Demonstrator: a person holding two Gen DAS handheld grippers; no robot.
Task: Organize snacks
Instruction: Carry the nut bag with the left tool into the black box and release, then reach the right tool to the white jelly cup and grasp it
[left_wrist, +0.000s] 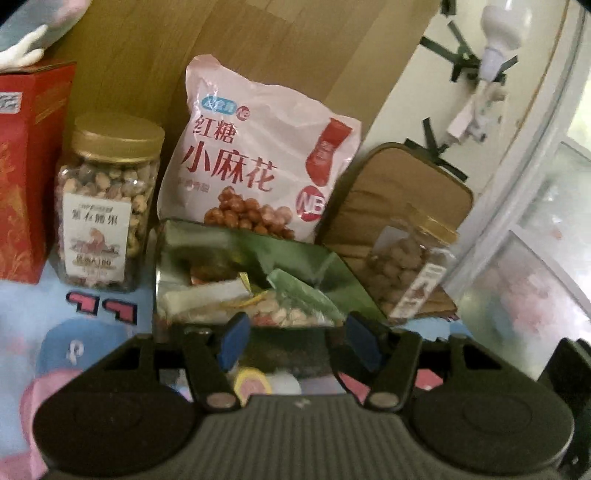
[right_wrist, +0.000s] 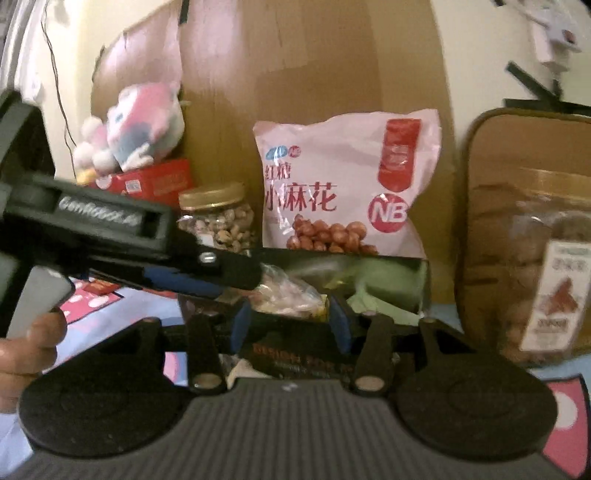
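A dark open box (left_wrist: 325, 266) with a shiny green lining holds several small snack packets (left_wrist: 280, 314). My left gripper (left_wrist: 299, 341) is open, its blue pads straddling the box's near edge. In the right wrist view my right gripper (right_wrist: 291, 325) is open just before the same box (right_wrist: 417, 280), with a clear packet of nuts (right_wrist: 288, 295) beyond its pads. The left gripper's finger (right_wrist: 207, 277) reaches in from the left over the box. Behind stand a pink snack bag (left_wrist: 258, 155) and a gold-lidded nut jar (left_wrist: 107, 203).
A red carton (left_wrist: 29, 166) with a plush toy (right_wrist: 136, 129) on it stands at the left. A second nut jar (left_wrist: 413, 266) leans on a tan cushion (left_wrist: 399, 188) at the right. A cardboard sheet (left_wrist: 221, 48) backs everything. A patterned cloth (left_wrist: 92, 332) covers the surface.
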